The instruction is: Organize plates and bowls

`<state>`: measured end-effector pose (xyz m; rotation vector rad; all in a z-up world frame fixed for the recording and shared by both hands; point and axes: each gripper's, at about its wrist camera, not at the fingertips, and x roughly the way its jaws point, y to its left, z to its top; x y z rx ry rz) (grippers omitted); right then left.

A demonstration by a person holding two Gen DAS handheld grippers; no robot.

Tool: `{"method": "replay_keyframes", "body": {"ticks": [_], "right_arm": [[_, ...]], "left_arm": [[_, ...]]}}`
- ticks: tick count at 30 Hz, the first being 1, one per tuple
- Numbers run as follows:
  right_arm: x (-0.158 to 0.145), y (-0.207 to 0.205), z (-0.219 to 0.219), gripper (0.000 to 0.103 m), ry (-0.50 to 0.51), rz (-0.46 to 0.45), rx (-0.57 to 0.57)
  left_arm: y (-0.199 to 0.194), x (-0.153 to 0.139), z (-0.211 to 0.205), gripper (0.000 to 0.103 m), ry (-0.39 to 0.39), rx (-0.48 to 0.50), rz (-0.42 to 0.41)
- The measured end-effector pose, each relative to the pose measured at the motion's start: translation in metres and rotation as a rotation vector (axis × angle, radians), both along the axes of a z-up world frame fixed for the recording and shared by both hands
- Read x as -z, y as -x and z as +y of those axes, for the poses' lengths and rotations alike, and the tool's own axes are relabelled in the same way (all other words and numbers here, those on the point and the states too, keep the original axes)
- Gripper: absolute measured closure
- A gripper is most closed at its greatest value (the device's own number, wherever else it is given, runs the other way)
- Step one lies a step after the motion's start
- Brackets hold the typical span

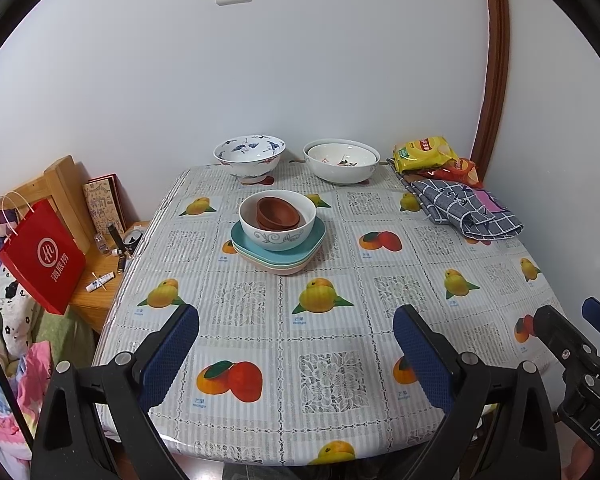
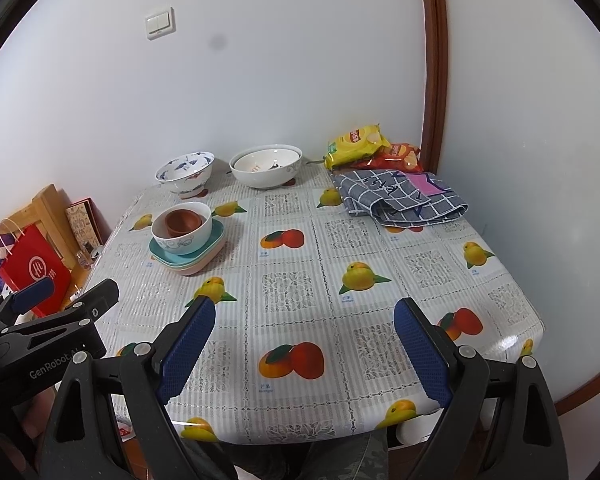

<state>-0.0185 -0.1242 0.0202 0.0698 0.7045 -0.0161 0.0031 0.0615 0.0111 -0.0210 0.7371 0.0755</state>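
Observation:
A stack of square plates (image 1: 278, 250) (image 2: 188, 254), teal on top, sits mid-table with a white patterned bowl (image 1: 278, 224) (image 2: 182, 232) on it; small brown bowls (image 1: 278, 212) (image 2: 183, 221) lie inside that bowl. At the table's far edge stand a blue-and-white crane bowl (image 1: 250, 156) (image 2: 185, 172) and a large white bowl (image 1: 341, 160) (image 2: 266, 168). My left gripper (image 1: 296, 330) hovers open over the near table edge, nothing between its fingers. My right gripper (image 2: 304, 328) is open too, empty, over the near edge. Each gripper shows at the side of the other's view.
Yellow and red snack bags (image 1: 428, 154) (image 2: 358, 144) and a folded checked cloth (image 1: 468, 208) (image 2: 400, 196) lie at the far right corner. A red paper bag (image 1: 42, 256) (image 2: 34, 276) and small items sit on a wooden stand left of the table. A wall stands behind.

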Motion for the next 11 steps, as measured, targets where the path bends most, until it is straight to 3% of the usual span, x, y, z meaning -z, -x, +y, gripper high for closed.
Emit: {"method": "replay_keyframes", "body": {"ticks": [11], "right_arm": [[-0.0038, -0.0033, -0.0001, 0.013, 0.0, -0.016, -0.002]], "left_arm": [[-0.008, -0.0073, 0.0012, 0.005, -0.018, -0.01, -0.022]]}}
